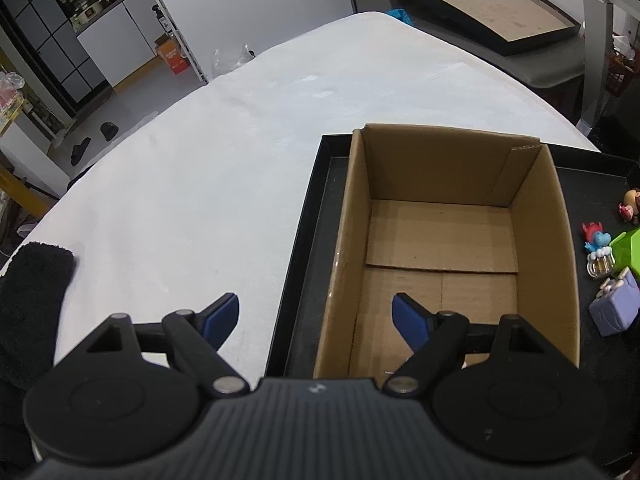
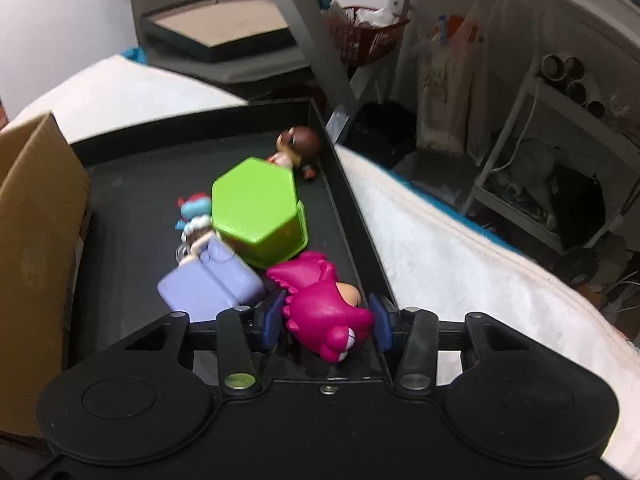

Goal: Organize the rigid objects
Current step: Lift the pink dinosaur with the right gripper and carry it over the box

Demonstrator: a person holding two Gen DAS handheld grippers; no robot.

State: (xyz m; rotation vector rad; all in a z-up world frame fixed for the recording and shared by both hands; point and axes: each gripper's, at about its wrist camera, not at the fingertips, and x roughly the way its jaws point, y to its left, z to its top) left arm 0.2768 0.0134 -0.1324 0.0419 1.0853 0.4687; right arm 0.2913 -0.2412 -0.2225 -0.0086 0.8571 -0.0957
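Note:
An empty cardboard box (image 1: 440, 240) stands in a black tray (image 1: 316, 240). My left gripper (image 1: 316, 320) is open and empty, straddling the box's left wall. In the right wrist view my right gripper (image 2: 326, 322) has its blue pads on either side of a magenta toy figure (image 2: 324, 308) in the tray's (image 2: 132, 208) near right corner; the pads look close to it but contact is unclear. Beside it lie a lilac suitcase toy (image 2: 208, 284), a green hexagonal box (image 2: 256, 208), a small blue-and-red figure (image 2: 192, 208) and a brown-haired doll (image 2: 300, 144).
The tray sits on a white cloth-covered table (image 1: 200, 168). A black cloth (image 1: 28, 300) lies at the table's left edge. The box's wall (image 2: 36, 248) stands left of the toys. Shelves and clutter stand beyond the table on the right.

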